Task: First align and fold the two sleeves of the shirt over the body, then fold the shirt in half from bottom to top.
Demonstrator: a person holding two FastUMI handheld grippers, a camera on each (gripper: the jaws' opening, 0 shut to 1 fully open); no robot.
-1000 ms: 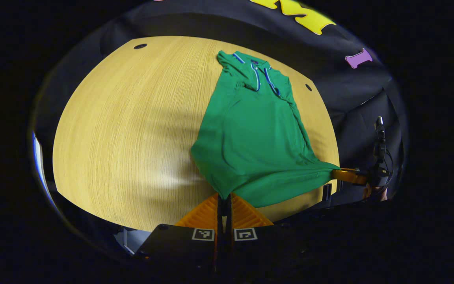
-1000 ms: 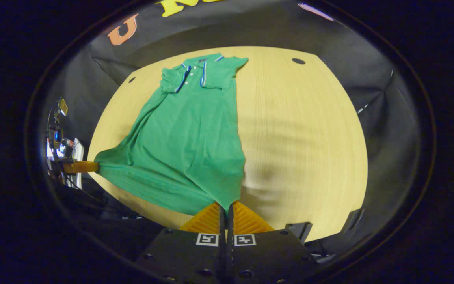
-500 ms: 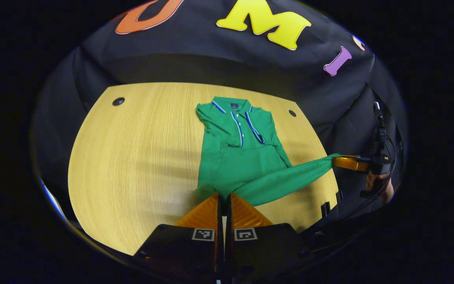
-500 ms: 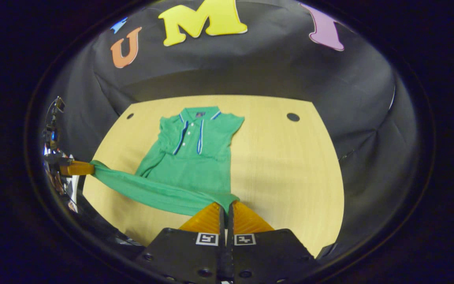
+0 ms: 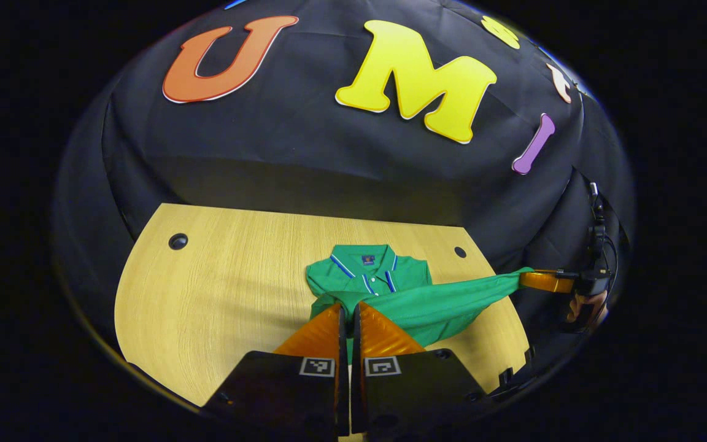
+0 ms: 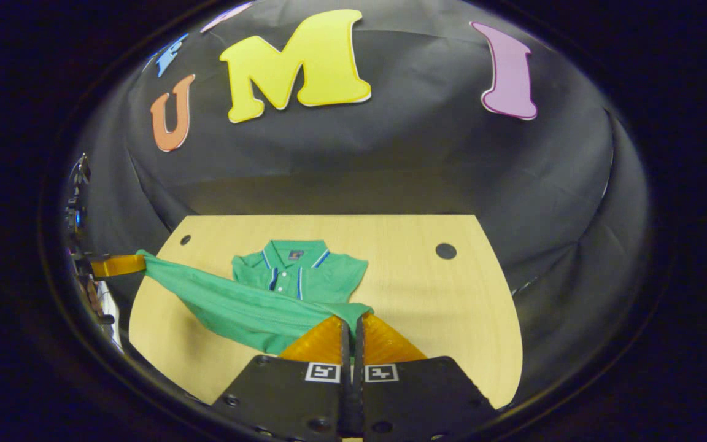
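Left gripper view: left gripper (image 5: 348, 316) and right gripper (image 5: 528, 280) each pinched on a hem corner of green polo shirt (image 5: 384, 279) on wooden table (image 5: 218, 288), collar far; light, limp, sagging between corners.

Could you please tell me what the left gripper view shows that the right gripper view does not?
Left gripper view: the right gripper at the far right, pinching one corner of the hem, with the hand that holds it. Right gripper view: the left gripper at the far left, pinching the other corner. Both: the green shirt, its collar end lying on the wooden table, and its hem stretched between the two shut grippers.
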